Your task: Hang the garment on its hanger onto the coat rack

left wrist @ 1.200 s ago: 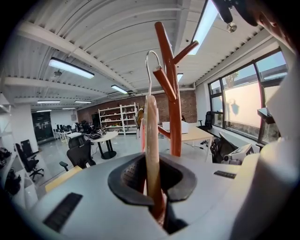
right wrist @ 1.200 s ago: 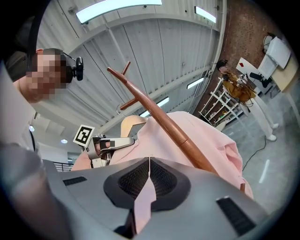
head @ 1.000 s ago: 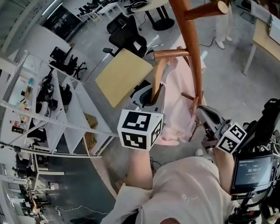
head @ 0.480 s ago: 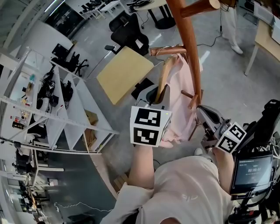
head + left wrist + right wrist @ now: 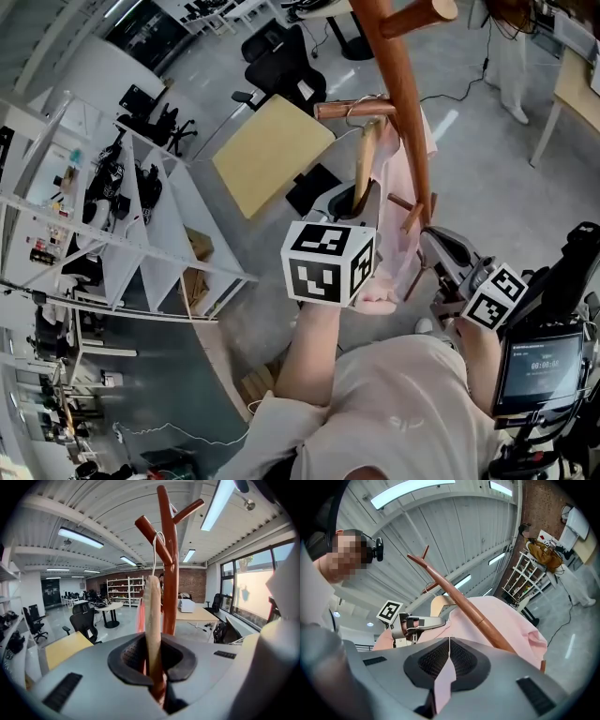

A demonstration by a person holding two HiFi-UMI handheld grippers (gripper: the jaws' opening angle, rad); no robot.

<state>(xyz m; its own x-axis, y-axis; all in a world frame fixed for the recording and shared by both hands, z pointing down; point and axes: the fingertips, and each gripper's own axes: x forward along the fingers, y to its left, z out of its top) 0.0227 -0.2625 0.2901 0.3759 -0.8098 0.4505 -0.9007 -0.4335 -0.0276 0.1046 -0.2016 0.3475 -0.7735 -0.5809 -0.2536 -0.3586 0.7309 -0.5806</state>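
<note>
Both pinching, left claw [image 5: 154,660] on hanger [image 5: 152,606], right claw [image 5: 447,660] on garment [image 5: 501,620], we seat the hook [image 5: 154,555] squarely over the peg [image 5: 143,527].

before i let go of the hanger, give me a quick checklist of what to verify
1. Left tool gripping the wooden hanger: ok, jaws shut on it.
2. Wire hook over the peg: ok, it appears to loop over the peg's top.
3. Hook bearing the weight on the peg: cannot tell.
4. Pink garment on the hanger: ok, draped from it.
5. Right tool holding the garment: ok, jaws pinch a fold of fabric.
6. Garment clear of the coat rack pole: cannot tell; the pole crosses in front of it.
</note>
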